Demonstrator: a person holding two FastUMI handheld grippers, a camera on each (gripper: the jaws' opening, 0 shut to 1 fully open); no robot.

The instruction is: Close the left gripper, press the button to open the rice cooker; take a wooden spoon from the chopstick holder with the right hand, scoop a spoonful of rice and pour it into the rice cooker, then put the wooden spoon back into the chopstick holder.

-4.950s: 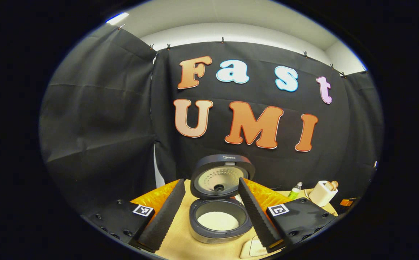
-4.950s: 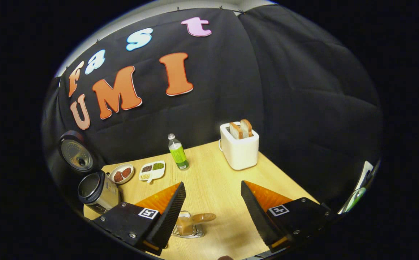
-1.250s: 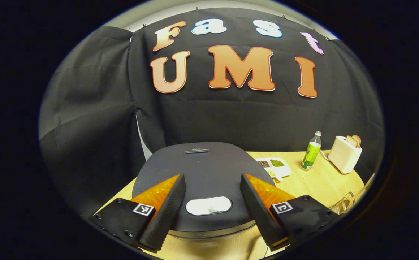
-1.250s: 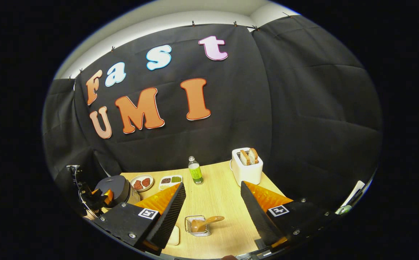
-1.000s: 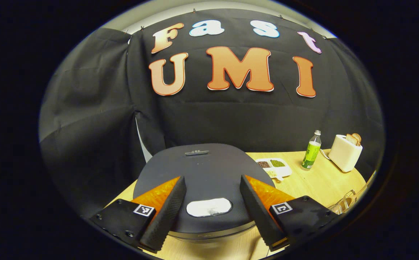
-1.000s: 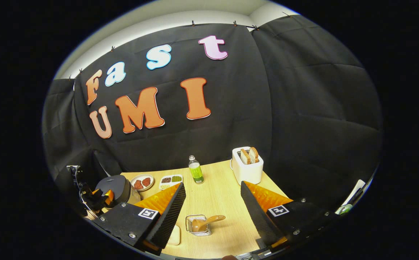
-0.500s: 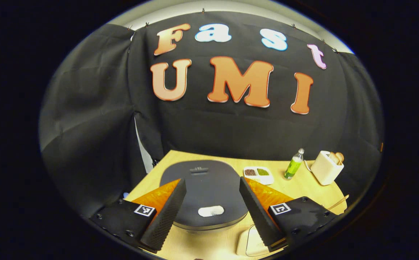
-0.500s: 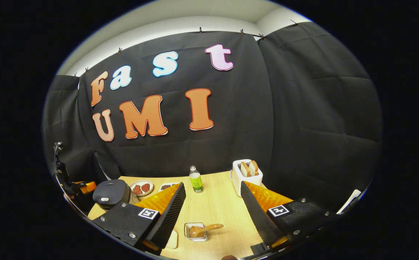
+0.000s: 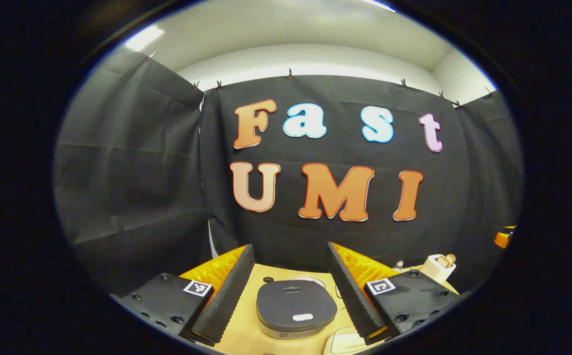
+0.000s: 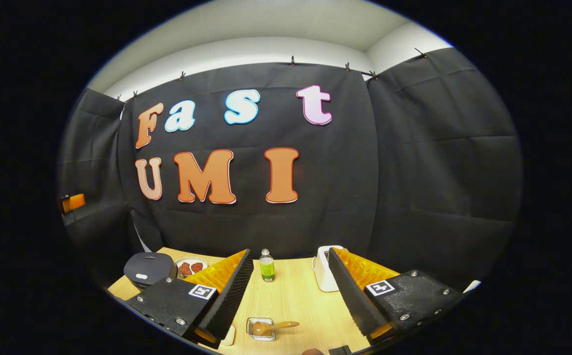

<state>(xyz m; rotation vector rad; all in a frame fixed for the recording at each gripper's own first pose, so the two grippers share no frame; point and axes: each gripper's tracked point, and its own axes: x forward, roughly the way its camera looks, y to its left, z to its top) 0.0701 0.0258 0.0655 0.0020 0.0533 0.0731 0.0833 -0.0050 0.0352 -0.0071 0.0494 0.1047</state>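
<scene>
Left gripper view had the rice cooker (image 9: 296, 309) sitting on the table (image 9: 240, 337) with its lid down, the pale button (image 9: 302, 317) at the front edge of the lid, and our left gripper (image 9: 290, 296) hanging well above and back from it with the fingers spread wide, holding nothing. The task wants that gripper pressed together before it pokes the button, so we'd say that step wasn't done as things lay. The cooker looked like a heavy, rigid thing that won't skid from a push, and the button is a small stiff target, so a straight-down press on its middle seemed the way to go.

Right gripper view gave us what the other one didn't: the wooden spoon (image 10: 268, 327) lying in the chopstick holder (image 10: 260, 329), a little wire basket right below the right gripper (image 10: 290, 296), bowl inside and handle sticking out toward the right. That gripper was spread apart too, empty, hovering above the table. We figured the spoon is light, stiff and a bit slick, so pinching the handle partway along would keep it from twisting. That view also showed the green bottle (image 10: 267, 266) and the toaster (image 10: 325, 268) further back, plus the cooker off to the left with a plate (image 10: 191, 266) just beside it.
</scene>
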